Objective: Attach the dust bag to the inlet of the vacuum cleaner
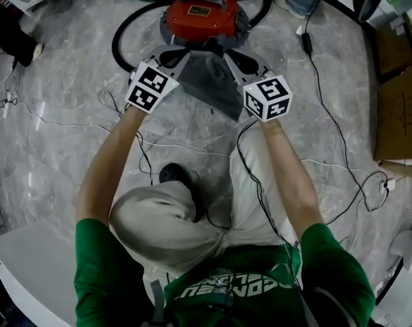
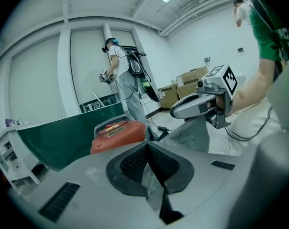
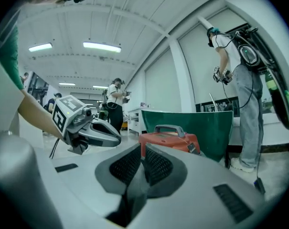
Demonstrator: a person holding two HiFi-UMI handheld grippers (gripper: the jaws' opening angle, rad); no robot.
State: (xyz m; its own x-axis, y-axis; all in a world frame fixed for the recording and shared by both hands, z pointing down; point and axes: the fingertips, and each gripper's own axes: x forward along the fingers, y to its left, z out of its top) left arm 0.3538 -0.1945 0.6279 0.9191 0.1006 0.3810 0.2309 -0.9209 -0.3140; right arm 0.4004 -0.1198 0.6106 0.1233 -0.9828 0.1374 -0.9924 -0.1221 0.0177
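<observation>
A red vacuum cleaner (image 1: 200, 11) stands on the marble floor ahead of me. Just in front of it hangs a grey dust bag (image 1: 209, 80), stretched between my two grippers. My left gripper (image 1: 177, 61) is shut on the bag's left upper edge, and my right gripper (image 1: 234, 61) is shut on its right upper edge. In the left gripper view the fabric is pinched between the jaws of the left gripper (image 2: 147, 144), with the vacuum cleaner (image 2: 118, 135) beyond. In the right gripper view dark fabric sits in the closed right gripper (image 3: 143, 149), and the vacuum cleaner (image 3: 170, 140) lies ahead. The inlet is hidden.
A black hose (image 1: 124, 33) curves round the vacuum's left side. Thin cables (image 1: 328, 114) cross the floor, and flat cardboard (image 1: 400, 114) lies at the right. A green panel (image 3: 192, 123) stands behind the vacuum, with a person (image 3: 240, 80) next to it.
</observation>
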